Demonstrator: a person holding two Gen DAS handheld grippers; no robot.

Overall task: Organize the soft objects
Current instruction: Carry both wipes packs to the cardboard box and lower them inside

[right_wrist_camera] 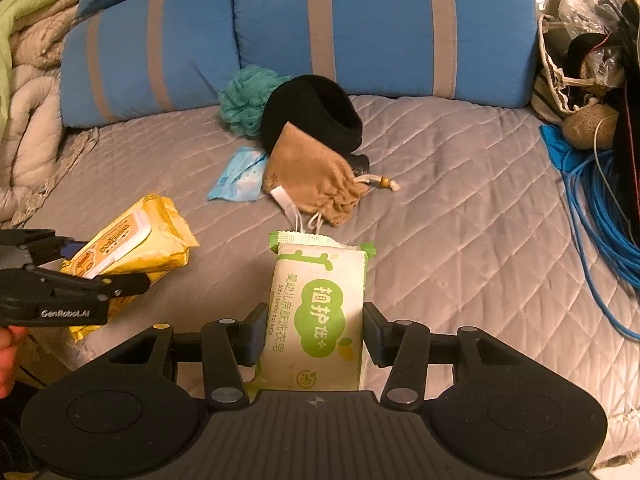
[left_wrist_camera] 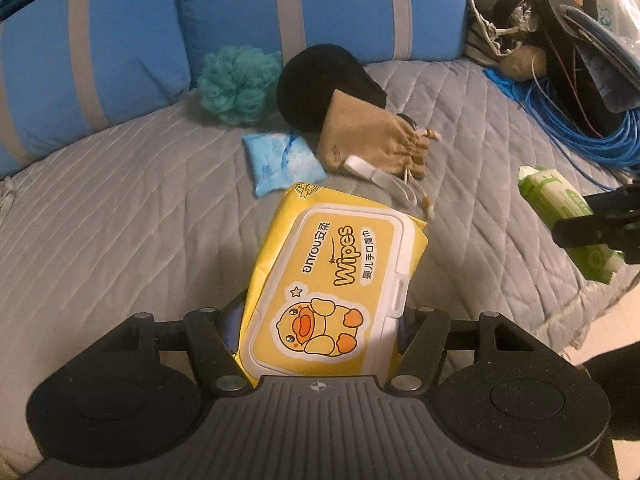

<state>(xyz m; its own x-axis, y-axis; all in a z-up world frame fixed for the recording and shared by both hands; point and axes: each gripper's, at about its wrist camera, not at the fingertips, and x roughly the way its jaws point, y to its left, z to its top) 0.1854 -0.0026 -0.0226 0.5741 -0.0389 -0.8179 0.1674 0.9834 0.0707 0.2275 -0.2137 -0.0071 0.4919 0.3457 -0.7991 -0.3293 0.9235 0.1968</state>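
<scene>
Wipes are pinched in the left claw, soap in the right claw; either slick pack could be squeezed out onto the bed.

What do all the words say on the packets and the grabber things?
"amrou" and "Wipes", plus "婴儿手口湿巾", on the yellow wipes pack in the left gripper.
"Baby laundry bar soap", plus "植护" and "婴幼儿亲肤洗衣皂", on the green-and-white soap bar in the right gripper.
"GenRobot.AI" on the left gripper's body, seen from the right wrist.
The small white tag on the tan drawstring pouch is too blurred to read.
</scene>
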